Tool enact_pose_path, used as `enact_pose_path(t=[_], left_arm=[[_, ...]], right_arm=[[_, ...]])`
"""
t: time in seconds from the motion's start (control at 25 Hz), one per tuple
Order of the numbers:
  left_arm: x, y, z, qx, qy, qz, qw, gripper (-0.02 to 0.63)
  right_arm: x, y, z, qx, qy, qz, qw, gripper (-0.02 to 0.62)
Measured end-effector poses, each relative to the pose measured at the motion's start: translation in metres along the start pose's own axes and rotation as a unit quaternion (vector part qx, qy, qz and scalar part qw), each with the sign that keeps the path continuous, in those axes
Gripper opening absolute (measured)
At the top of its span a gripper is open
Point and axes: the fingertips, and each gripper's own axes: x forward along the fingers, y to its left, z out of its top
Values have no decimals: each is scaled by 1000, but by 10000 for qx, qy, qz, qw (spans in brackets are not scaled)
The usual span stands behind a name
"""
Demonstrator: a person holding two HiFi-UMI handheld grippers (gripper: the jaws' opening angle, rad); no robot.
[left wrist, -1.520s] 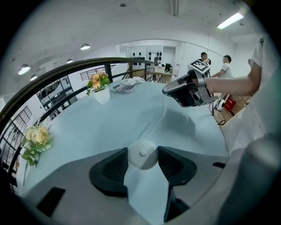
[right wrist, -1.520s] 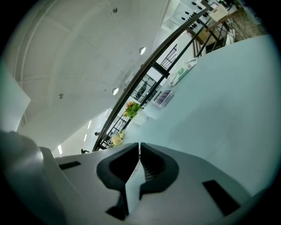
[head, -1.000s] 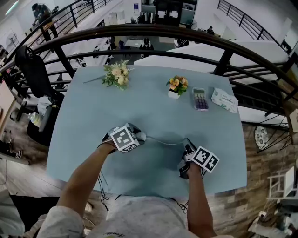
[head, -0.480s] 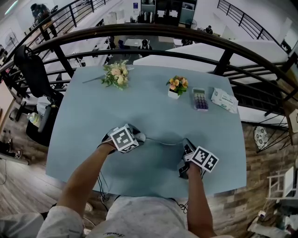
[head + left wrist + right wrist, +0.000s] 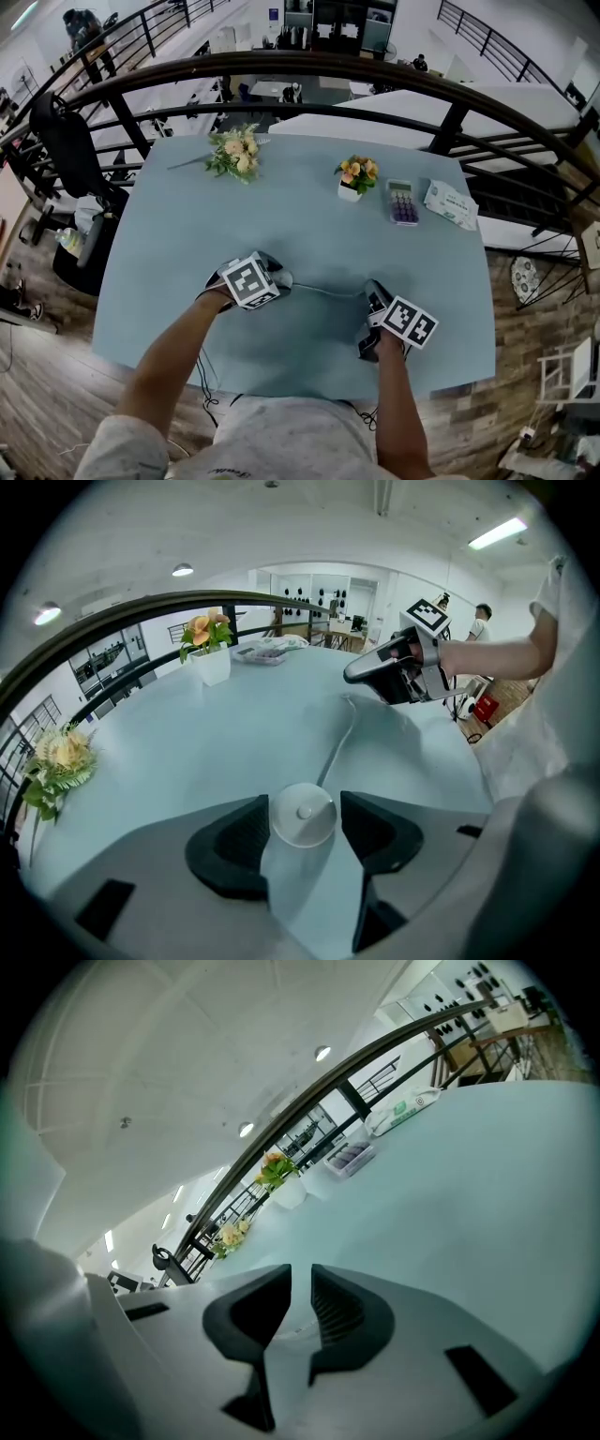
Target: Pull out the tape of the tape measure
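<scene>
- The left gripper [image 5: 305, 802] is nearest, pointing steeply down at the pale blue table [image 5: 178, 244]; its jaws have just been opening and stand wide on either side of the tape measure [image 5: 302, 819], a round white disc lying flat on the table; a sliver of gap shows at the right pad, so the disc is not squeezed.
- The tape [image 5: 337, 742], a thin pale strip, runs out of the disc and across the table towards the right gripper [image 5: 301, 1277].
- The right gripper's jaws have just been opening and stand a narrow slit apart; a thin pale line shows low in the gap, too faint to tell whether it is the tape's end; the pads press on nothing.
- In the head view the marker cubes [image 5: 248, 279] cover both sets of jaws, and the tape's far end is lost under the right gripper.
- Farther off, a small white pot [image 5: 350, 191] holds orange flowers [image 5: 360, 169]; just to its right lie a calculator [image 5: 402, 202] and a pack of wipes [image 5: 452, 203], its print too small to read.
- At the far left a bunch of pale flowers [image 5: 236, 150] lies flat on the table.
- Beyond the table curves a dark railing [image 5: 309, 64].
</scene>
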Motion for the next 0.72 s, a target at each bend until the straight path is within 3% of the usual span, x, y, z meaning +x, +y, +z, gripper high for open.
enact_pose_path(t=[0.4, 0.72], left_arm=[[-11, -2, 8, -153, -248, 130, 9995, 225], [-32, 1, 33, -260, -727, 413, 9962, 201]], right_arm=[[-6, 6, 3, -183, -14, 12, 9998, 49], [-13, 19, 14, -587, -65, 68, 9982, 48]])
